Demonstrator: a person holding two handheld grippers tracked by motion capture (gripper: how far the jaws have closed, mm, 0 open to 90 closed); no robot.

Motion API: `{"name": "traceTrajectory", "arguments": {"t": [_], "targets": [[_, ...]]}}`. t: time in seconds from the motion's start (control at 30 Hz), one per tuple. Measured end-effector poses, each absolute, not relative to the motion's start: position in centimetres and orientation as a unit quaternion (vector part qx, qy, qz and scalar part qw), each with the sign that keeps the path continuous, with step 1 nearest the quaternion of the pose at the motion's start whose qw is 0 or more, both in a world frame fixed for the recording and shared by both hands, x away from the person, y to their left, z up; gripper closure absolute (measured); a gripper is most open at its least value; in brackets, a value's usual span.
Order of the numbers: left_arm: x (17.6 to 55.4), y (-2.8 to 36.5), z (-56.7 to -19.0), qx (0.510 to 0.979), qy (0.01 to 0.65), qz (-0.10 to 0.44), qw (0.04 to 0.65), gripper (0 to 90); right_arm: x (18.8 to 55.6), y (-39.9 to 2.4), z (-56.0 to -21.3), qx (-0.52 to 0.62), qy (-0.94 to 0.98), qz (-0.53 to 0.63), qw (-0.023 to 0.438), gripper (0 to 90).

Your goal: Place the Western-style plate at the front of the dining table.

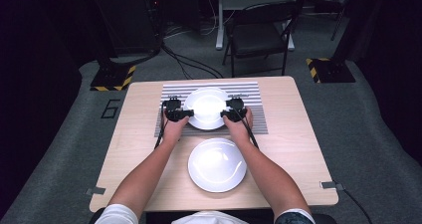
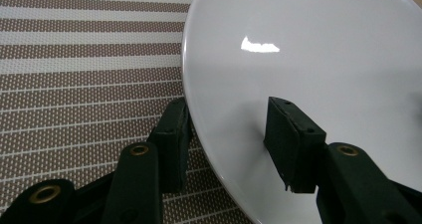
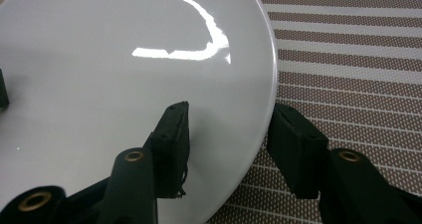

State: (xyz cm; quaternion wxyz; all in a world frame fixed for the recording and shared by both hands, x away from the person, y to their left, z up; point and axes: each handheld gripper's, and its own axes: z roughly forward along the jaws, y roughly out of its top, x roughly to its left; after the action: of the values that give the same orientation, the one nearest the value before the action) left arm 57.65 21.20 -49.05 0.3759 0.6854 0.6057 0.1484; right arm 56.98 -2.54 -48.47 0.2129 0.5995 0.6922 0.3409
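Far plate [image 1: 206, 108] sits on the striped mat [image 1: 254, 97], twelve o'clock of the near plate [image 1: 217, 164]. Left claw [image 1: 185, 114] grips its nine o'clock rim, right claw [image 1: 226, 115] its three o'clock rim. Grasp made; lift and placement appear outstanding.

So the far plate [image 1: 206, 108] is plain glossy white, round, shallow with a wide sloping rim, sitting right side up on the striped placemat [image 1: 251, 93] toward the back of the table [image 1: 139, 134]. Its rim is pinched on two opposite sides, one jaw over the edge and one under it (seen close up [image 2: 308, 50] and again [image 3: 99, 84]). Bright light glares off its middle.
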Motion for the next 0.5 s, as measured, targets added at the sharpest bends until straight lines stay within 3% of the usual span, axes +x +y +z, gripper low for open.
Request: {"name": "traceTrajectory", "arguments": {"t": [0.5], "targets": [[58.24, 21.25, -49.57, 0.697, 0.598, 0.146, 0.368, 53.7, 57.50, -2.57, -49.01, 0.599, 0.702, 0.327, 0.202, 50.7]]}}
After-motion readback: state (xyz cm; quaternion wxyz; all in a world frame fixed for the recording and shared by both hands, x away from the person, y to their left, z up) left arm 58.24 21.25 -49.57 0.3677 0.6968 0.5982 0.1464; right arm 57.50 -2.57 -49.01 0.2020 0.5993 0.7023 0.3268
